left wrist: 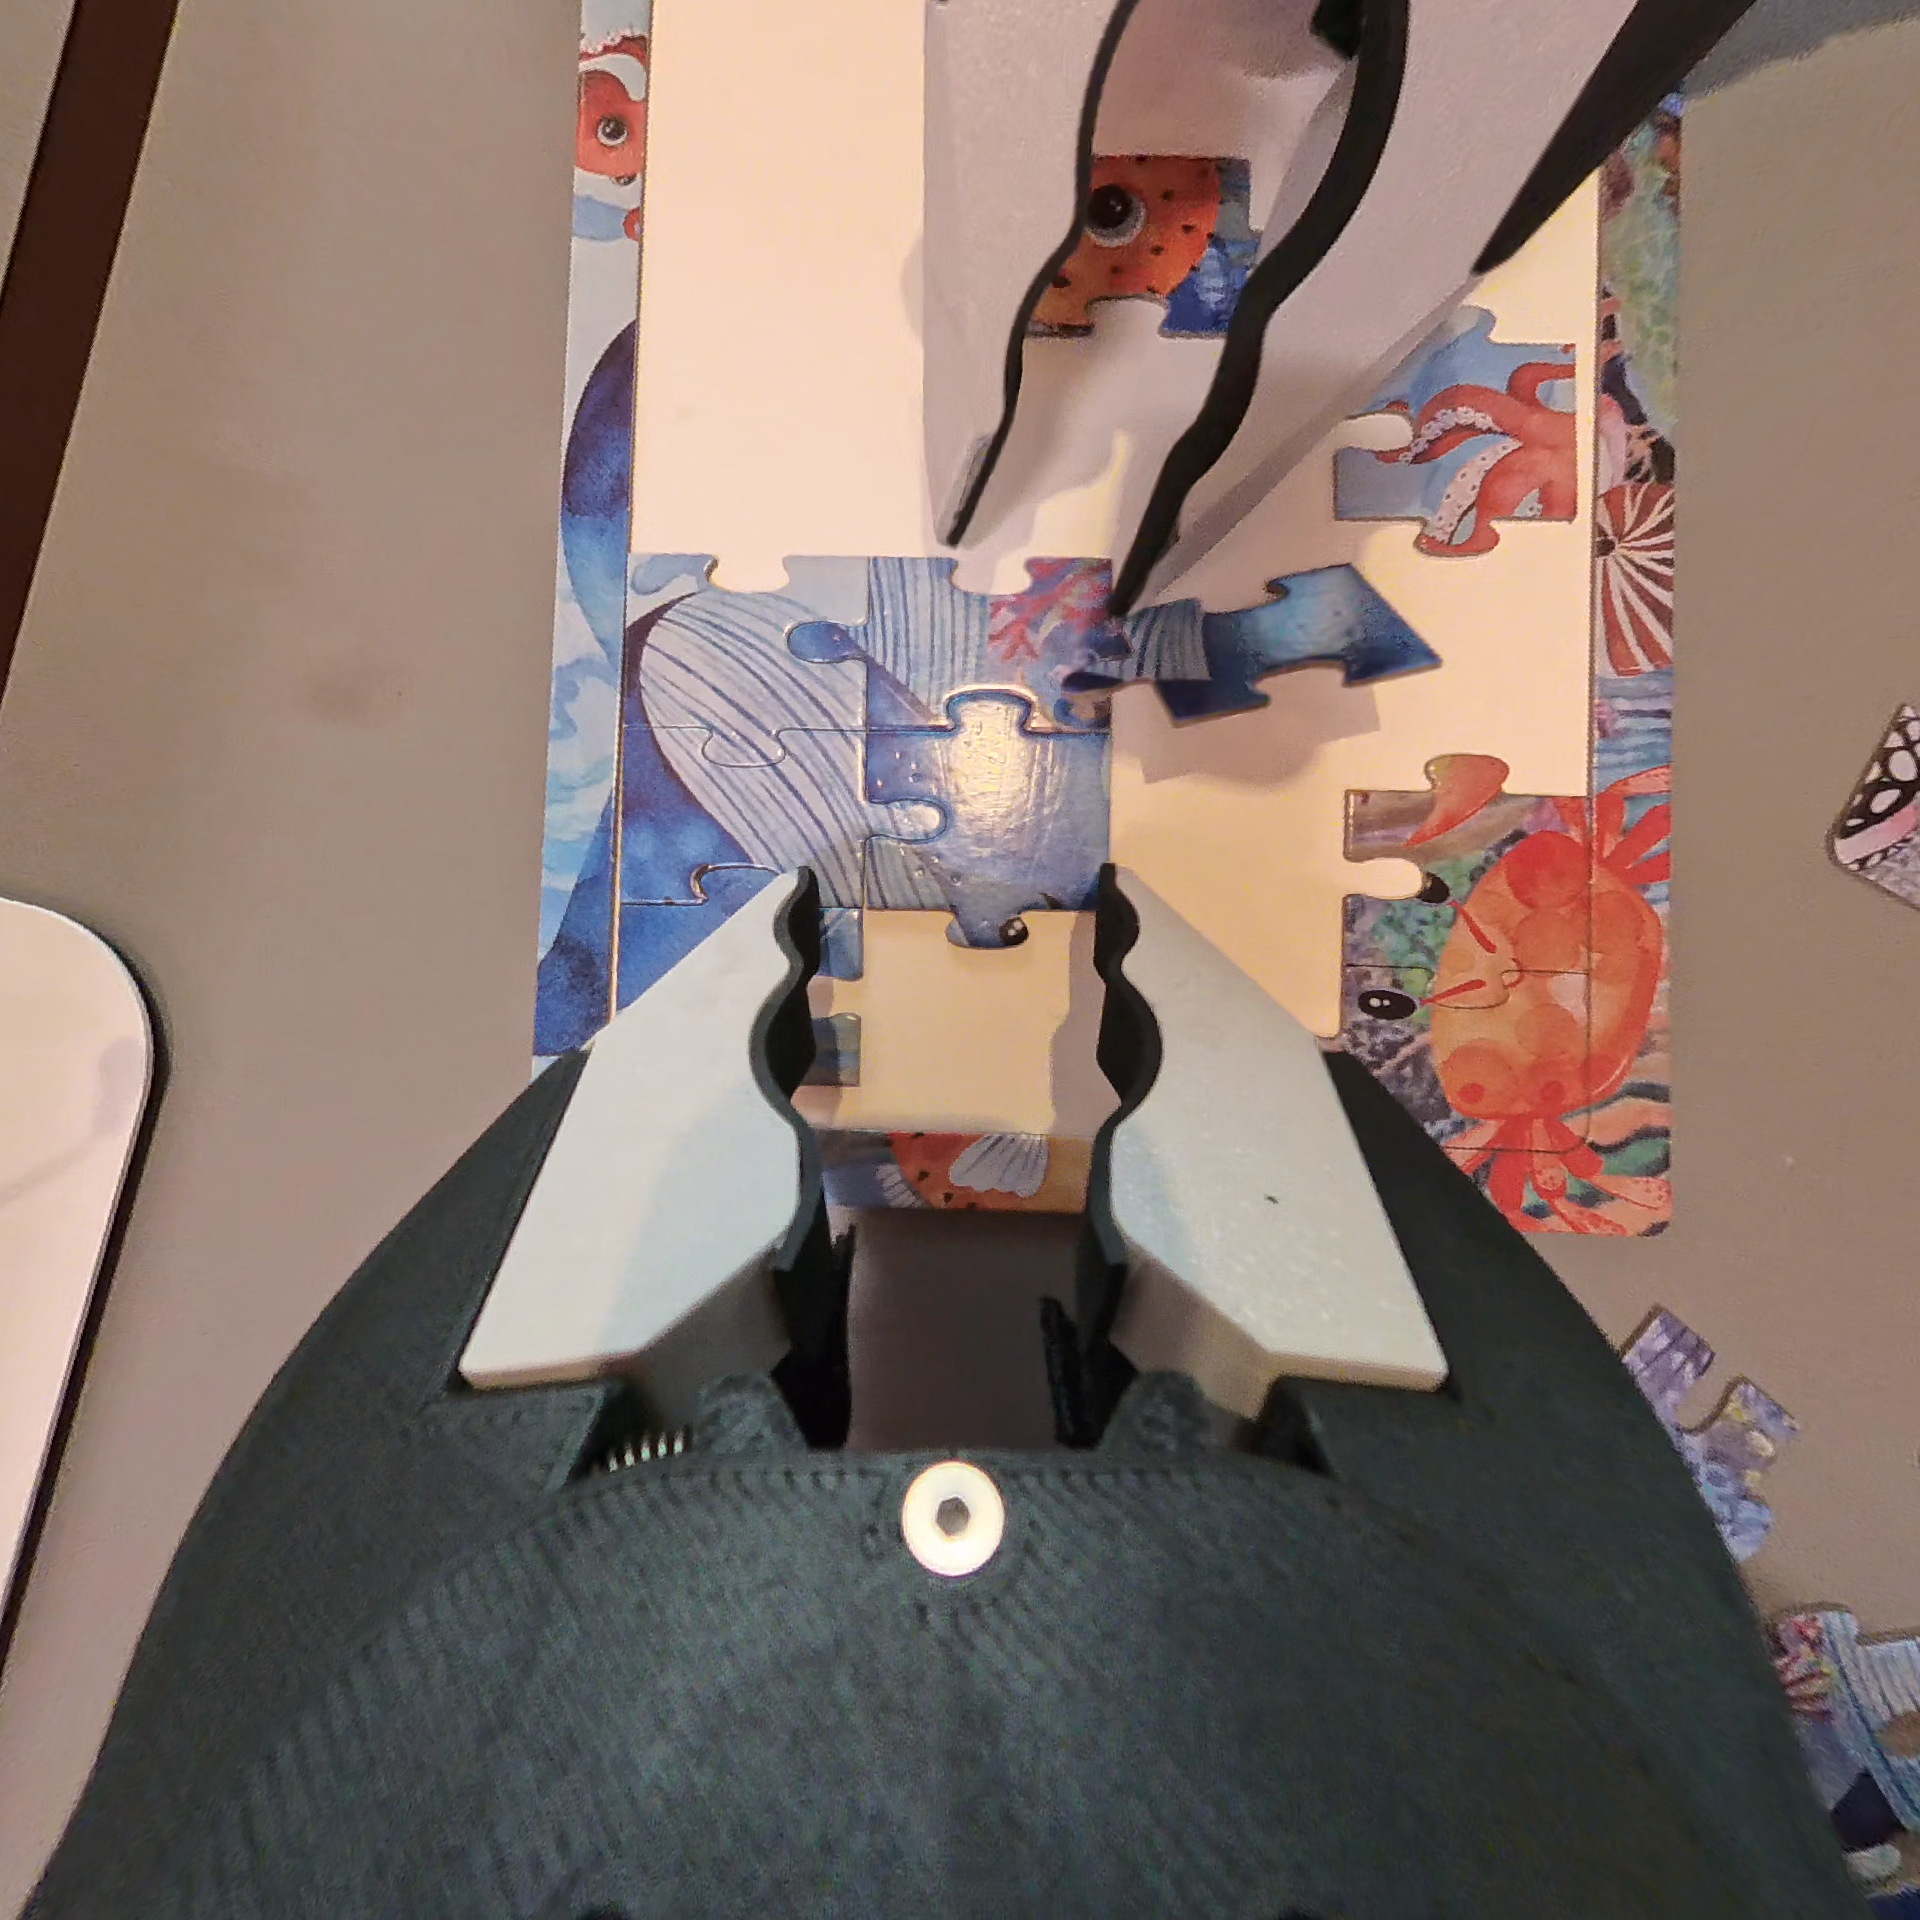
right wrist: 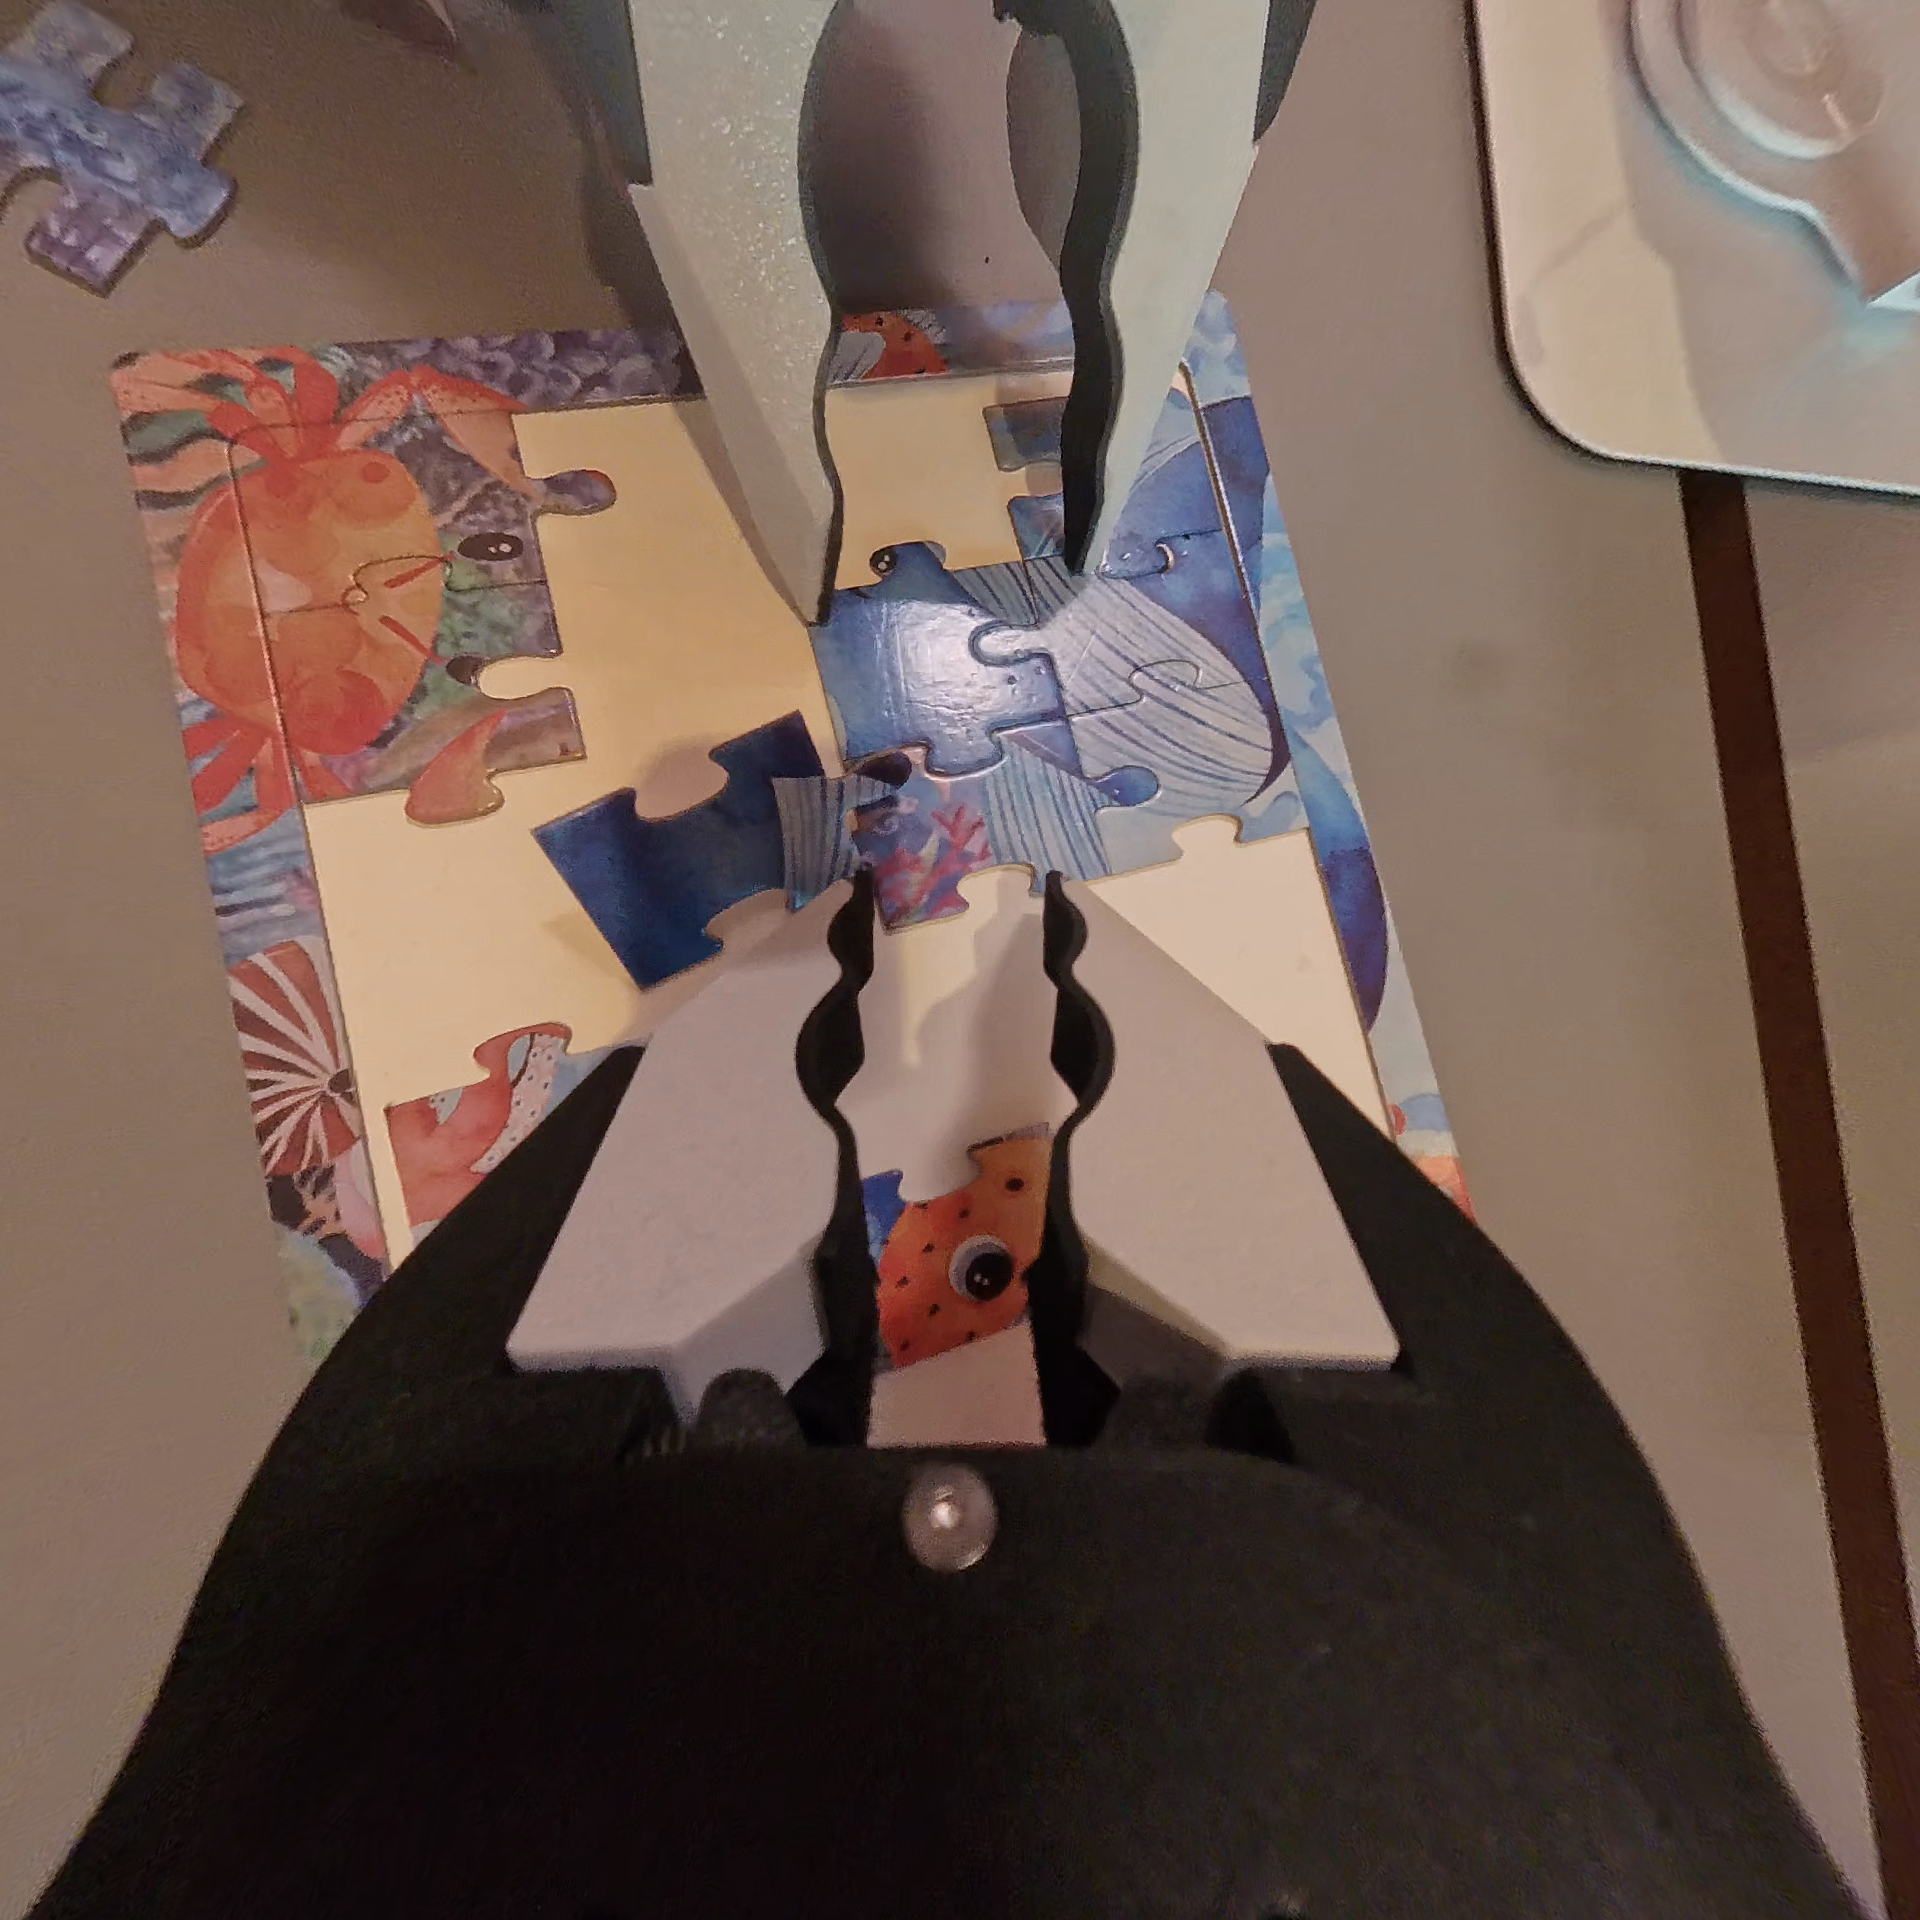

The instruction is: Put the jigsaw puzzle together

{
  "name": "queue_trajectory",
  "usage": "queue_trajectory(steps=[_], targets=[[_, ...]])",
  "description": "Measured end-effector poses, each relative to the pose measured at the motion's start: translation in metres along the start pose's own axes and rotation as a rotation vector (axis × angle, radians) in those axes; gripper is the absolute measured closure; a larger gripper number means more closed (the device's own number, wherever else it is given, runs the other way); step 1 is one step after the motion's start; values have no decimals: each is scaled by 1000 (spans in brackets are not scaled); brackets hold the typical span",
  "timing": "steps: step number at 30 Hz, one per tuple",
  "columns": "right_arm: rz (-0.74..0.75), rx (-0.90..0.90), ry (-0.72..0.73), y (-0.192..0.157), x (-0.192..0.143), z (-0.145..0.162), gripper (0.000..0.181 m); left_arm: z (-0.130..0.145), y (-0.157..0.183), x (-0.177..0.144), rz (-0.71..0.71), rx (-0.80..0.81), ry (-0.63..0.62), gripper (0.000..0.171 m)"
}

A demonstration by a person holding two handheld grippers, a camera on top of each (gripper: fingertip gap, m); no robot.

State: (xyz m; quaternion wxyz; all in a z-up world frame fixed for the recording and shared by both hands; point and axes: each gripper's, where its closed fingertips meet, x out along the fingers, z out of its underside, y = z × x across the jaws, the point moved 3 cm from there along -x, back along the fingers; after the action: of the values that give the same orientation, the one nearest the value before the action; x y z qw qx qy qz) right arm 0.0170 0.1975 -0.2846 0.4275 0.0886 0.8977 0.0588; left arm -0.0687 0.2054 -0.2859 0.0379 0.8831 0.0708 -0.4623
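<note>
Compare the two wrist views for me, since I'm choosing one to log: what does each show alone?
Left wrist view only: a black-and-white spotted piece off the board's right edge. Right wrist view only: the clear suction-cup shape on the white tray. Both: the puzzle board, tilted dark blue piece, crab section, assembled whale pieces and both open grippers.

A plain grey-brown table (left wrist: 312,623) carries the puzzle board (left wrist: 597,520), which lies flat with its picture border showing. Loose pieces rest on the tabletop beside it: a black-and-white spotted one (left wrist: 1886,821) off one side, and bluish-purple ones (left wrist: 1714,1444) near that same side. A white rounded tray (right wrist: 1621,312) sits at the other side, close to the dark table edge (right wrist: 1787,935).
</note>
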Motion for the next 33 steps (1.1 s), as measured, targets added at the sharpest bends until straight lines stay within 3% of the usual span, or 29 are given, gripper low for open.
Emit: queue_trajectory(steps=[5, 10, 11, 13, 21, 33], targets=[[31, -33, 36, 0, 0, -1, 152, 1, 7, 0, 18, -3, 28, 104], [103, -95, 59, 1, -1, -5, 151, 1, 9, 2, -12, 24, 12, 102], [149, -109, 82, 5, -2, -8, 174, 1, 9, 2, -12, 23, 13, 102], [155, -122, 92, 6, -1, -13, 175, 2, 9, 2, -14, 26, 16, 102], [36, -107, 3, -1, -3, 1, 149, 1, 6, 2, -25, 36, 32, 109], [157, -226, 54, 1, -1, -6, 143, 2, 6, 2, -24, 20, 62, 110]])
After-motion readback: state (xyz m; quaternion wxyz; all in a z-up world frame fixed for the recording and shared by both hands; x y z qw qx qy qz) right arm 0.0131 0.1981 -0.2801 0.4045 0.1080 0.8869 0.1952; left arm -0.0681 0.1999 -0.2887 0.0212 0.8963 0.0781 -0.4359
